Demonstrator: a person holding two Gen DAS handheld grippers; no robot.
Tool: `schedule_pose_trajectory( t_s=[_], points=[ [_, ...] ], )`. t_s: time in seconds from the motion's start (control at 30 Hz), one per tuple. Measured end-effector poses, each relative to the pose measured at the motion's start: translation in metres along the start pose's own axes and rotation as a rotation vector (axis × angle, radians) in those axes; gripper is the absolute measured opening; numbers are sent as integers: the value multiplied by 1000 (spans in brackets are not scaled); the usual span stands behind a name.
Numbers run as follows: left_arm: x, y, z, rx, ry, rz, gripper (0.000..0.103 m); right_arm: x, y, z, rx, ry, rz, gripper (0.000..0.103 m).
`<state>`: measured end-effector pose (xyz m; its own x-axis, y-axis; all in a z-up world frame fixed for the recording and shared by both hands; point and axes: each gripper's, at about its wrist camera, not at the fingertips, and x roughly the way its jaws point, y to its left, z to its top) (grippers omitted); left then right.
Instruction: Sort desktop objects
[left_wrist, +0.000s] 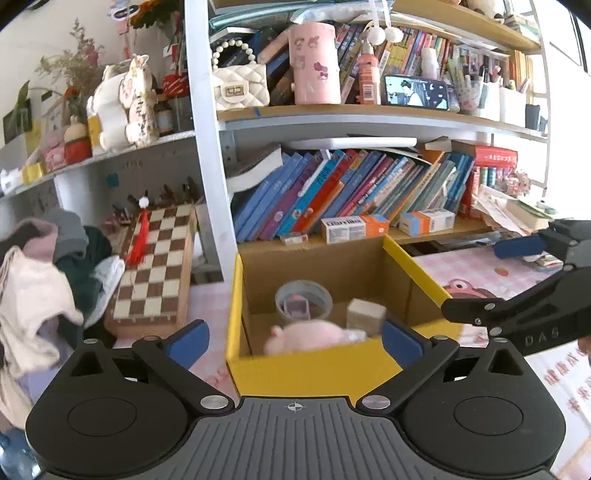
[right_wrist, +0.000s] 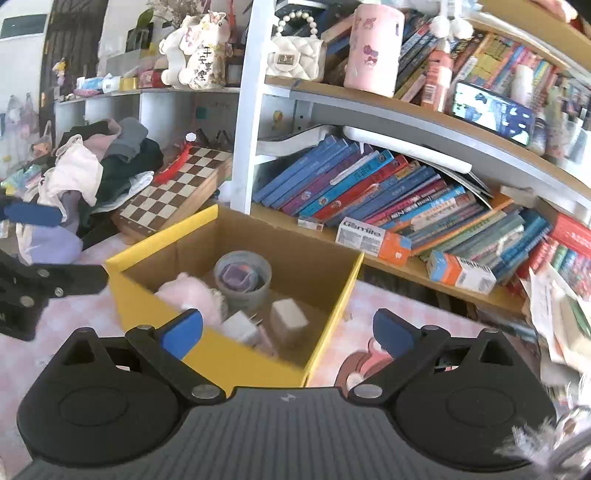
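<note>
A yellow-edged cardboard box (left_wrist: 295, 363) (right_wrist: 236, 360) stands on the pink desk mat. Inside lie a grey tape roll (left_wrist: 303, 298) (right_wrist: 243, 275), a pink plush toy (left_wrist: 304, 336) (right_wrist: 190, 293), a beige block (left_wrist: 366, 315) (right_wrist: 288, 319) and a white charger plug (right_wrist: 242, 326). My left gripper (left_wrist: 294, 341) is open just in front of the box's near wall, nothing between its blue pads. My right gripper (right_wrist: 287, 330) is open over the box's near right corner, holding nothing. It also shows at the right of the left wrist view as a black arm, the right gripper (left_wrist: 517, 280).
Shelves of leaning books (left_wrist: 351, 192) (right_wrist: 388, 192) rise behind the box, with small medicine cartons (left_wrist: 352, 227) (right_wrist: 373, 238) on the shelf edge. A chessboard (left_wrist: 157, 266) (right_wrist: 177, 188) and a pile of clothes (left_wrist: 44, 280) (right_wrist: 92, 173) lie to the left. Loose papers (right_wrist: 561, 314) crowd the right.
</note>
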<state>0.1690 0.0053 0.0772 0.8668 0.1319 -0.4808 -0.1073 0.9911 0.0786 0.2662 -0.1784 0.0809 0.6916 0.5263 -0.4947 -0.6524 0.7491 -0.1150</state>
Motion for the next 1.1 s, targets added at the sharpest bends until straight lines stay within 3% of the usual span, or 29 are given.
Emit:
schedule_pose_trajectory(
  t_s=[0.43,0.73,1.1],
  points=[
    [-57,3,-58,-58,47,-18,102,-80,58,-58,191,-47,-117,103],
    [-81,5,-84,-78,81,-33,103,-104,89,-86,251,2,-185,103],
    [-97,-2,-103,-50,121,-47,103,-116,104,-101,273,46,-196,103]
  ],
)
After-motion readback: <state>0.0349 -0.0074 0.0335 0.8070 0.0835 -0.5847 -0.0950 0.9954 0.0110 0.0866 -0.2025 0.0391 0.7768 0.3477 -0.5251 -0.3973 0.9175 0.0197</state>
